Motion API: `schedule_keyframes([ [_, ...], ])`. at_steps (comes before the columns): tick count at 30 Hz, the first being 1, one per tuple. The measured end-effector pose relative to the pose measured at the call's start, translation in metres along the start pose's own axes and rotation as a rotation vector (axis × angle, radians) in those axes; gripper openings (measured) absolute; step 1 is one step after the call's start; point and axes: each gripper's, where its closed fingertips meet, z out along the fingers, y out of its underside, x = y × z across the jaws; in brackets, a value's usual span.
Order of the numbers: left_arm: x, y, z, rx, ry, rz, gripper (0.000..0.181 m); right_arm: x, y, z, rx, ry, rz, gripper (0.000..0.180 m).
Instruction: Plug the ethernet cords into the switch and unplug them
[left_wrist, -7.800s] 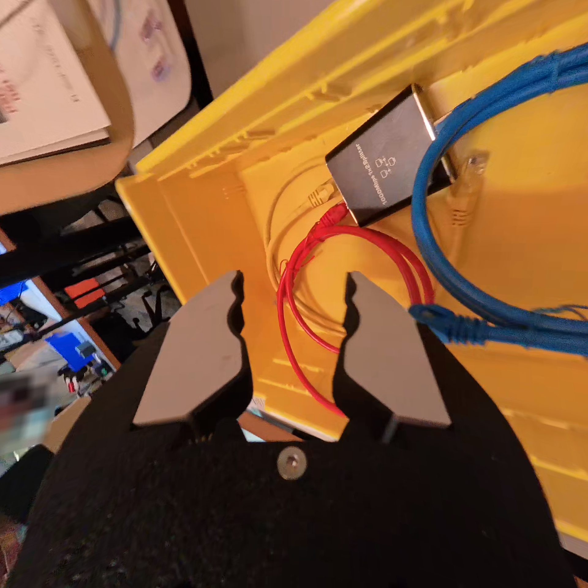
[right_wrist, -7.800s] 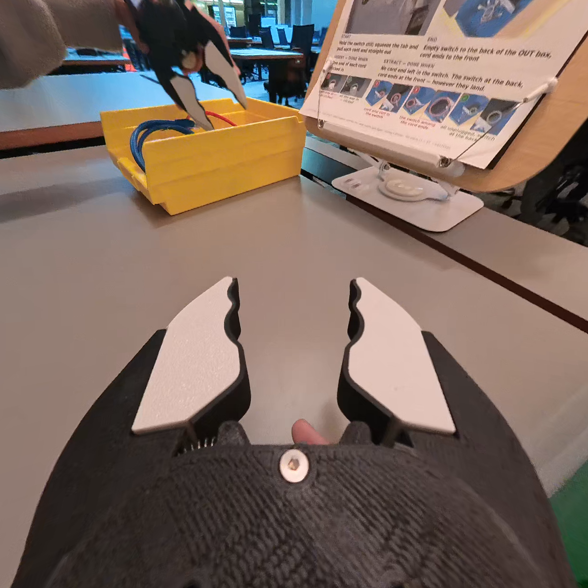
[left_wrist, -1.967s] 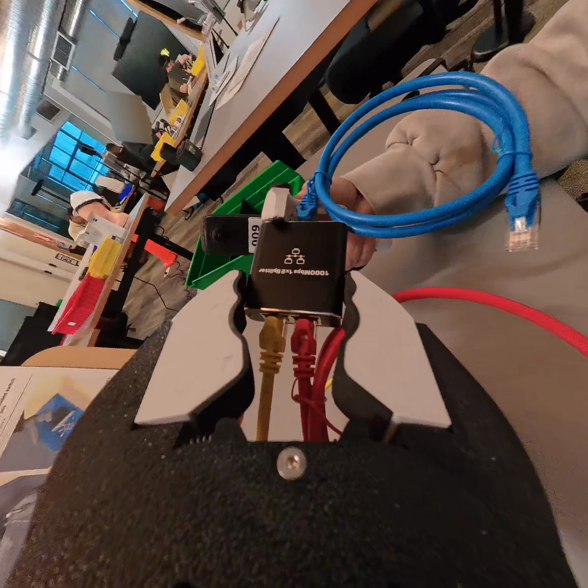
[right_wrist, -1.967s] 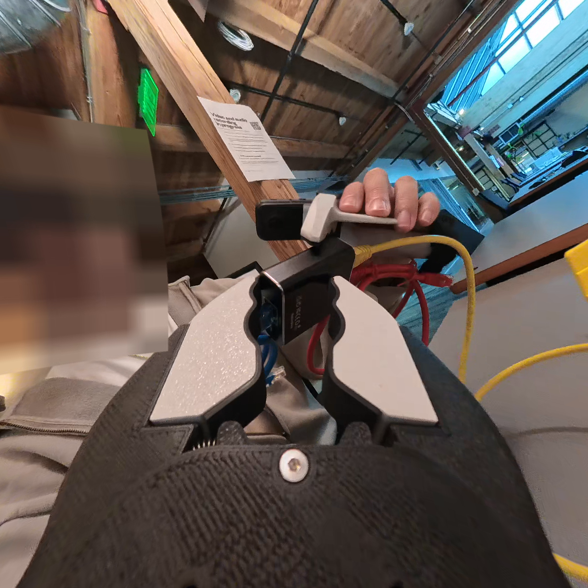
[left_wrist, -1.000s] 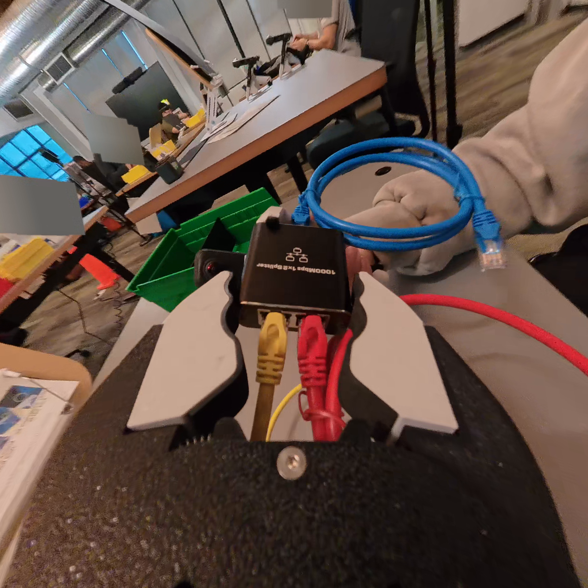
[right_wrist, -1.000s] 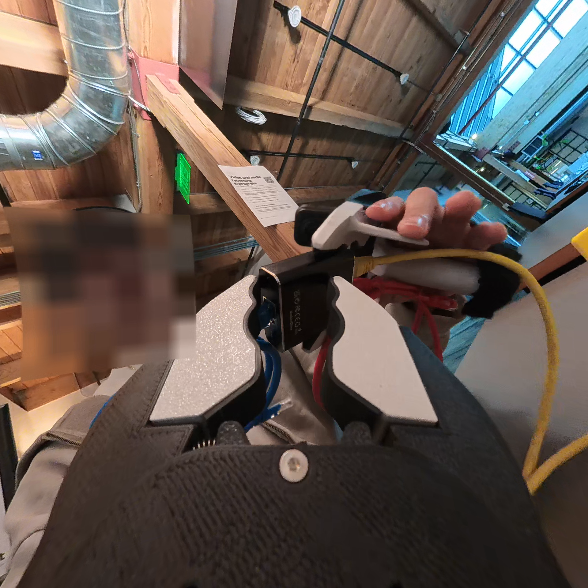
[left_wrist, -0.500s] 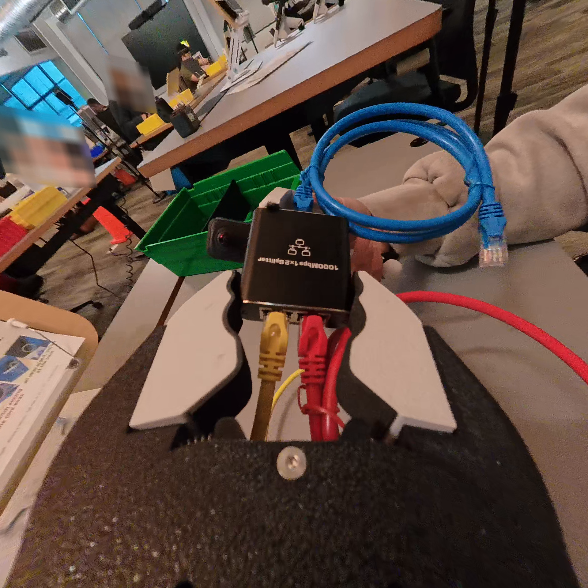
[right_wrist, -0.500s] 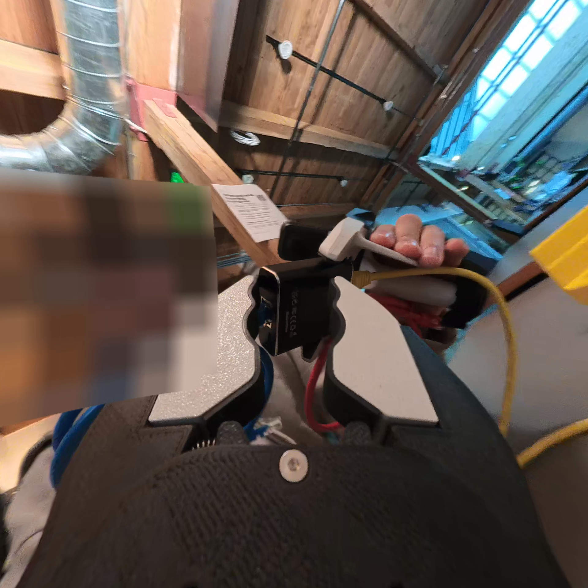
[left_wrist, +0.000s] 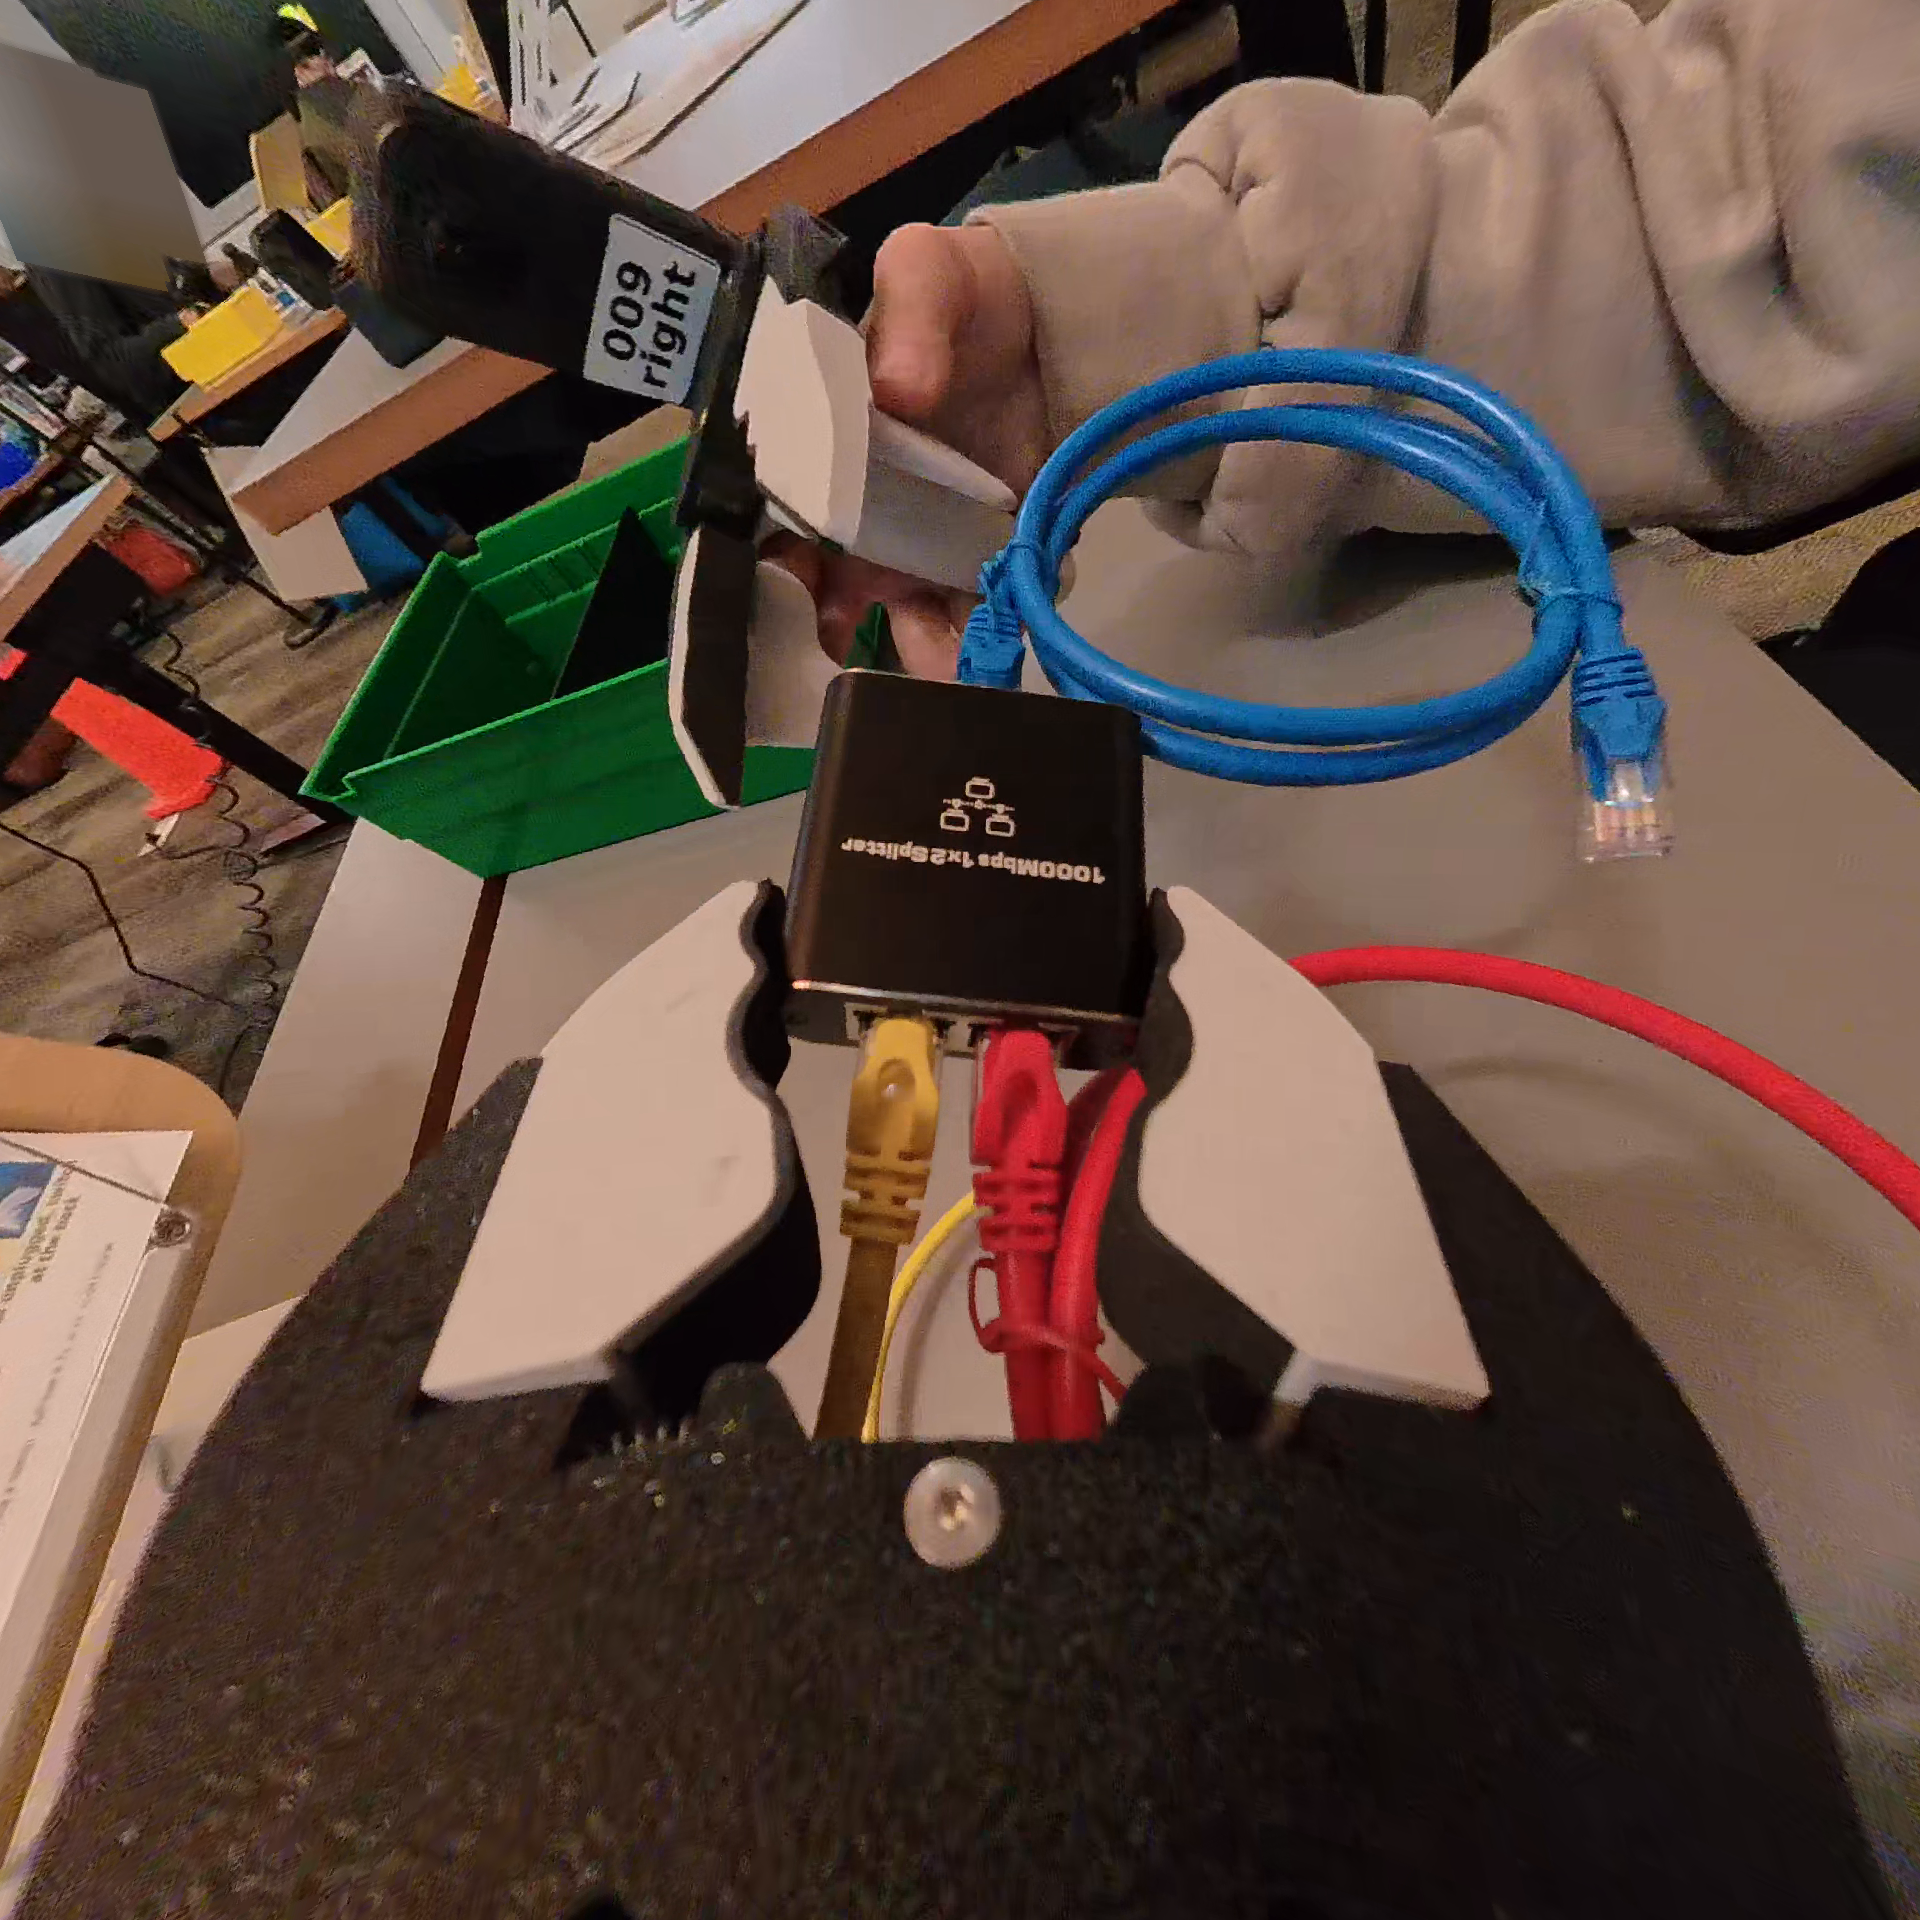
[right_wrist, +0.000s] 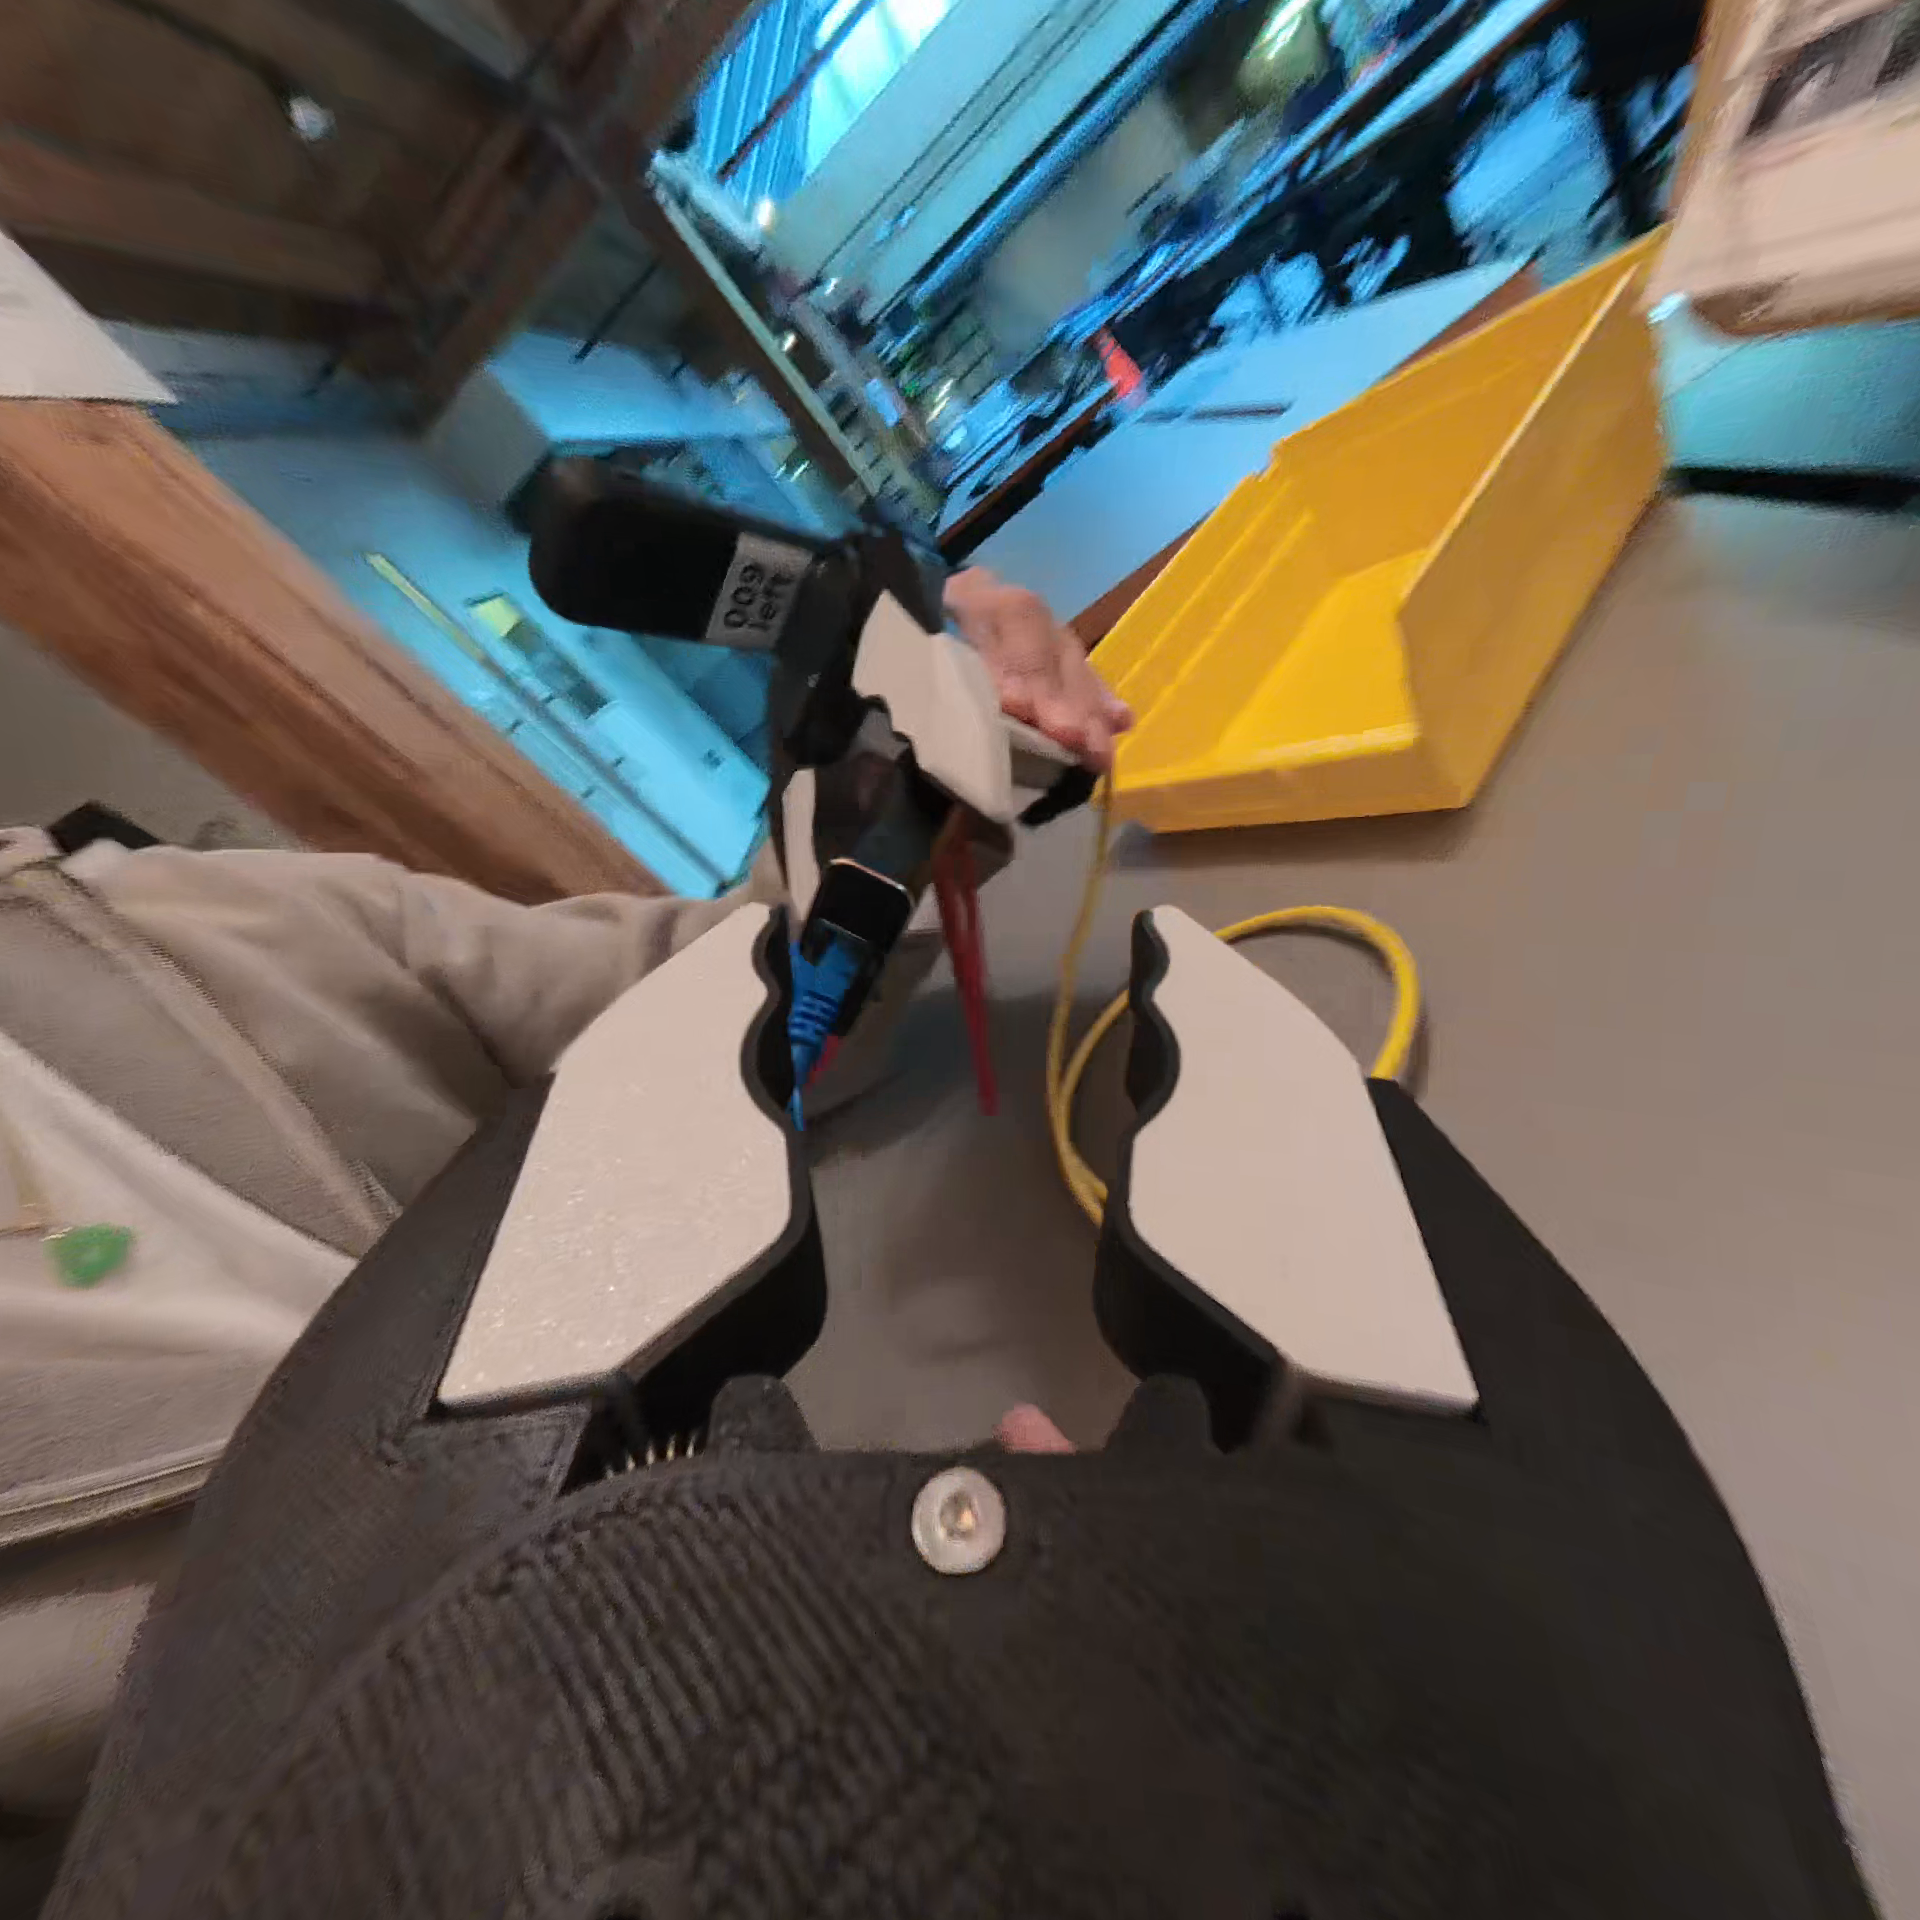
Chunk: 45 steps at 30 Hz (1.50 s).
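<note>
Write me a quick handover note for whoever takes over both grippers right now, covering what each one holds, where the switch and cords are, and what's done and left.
Left gripper: shut on the black switch, held above the grey table.
Right gripper: open, empty, just in front of the switch's blue end.
Cords: yellow cord and red cord are plugged into the near face; blue cord is plugged into the far face, its coil and free end hanging loose.
Done: all three are plugged in.
Left: unplug each one. The yellow bin looks empty.
</note>
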Motion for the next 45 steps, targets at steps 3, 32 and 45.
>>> schedule_keyframes([
  [3,-0.003,0.005,0.000,-0.009,0.012,0.010,0.065,0.003,0.006,0.010,-0.113,-0.006,0.072,0.043],
  [32,-0.040,0.028,-0.018,-0.007,-0.073,-0.233,0.064,-0.023,-0.043,-0.006,-0.200,0.599,-0.672,0.040],
  [45,-0.025,0.009,-0.005,0.029,-0.008,-0.178,0.064,-0.004,-0.002,0.029,-0.240,0.276,-0.104,0.032],
])
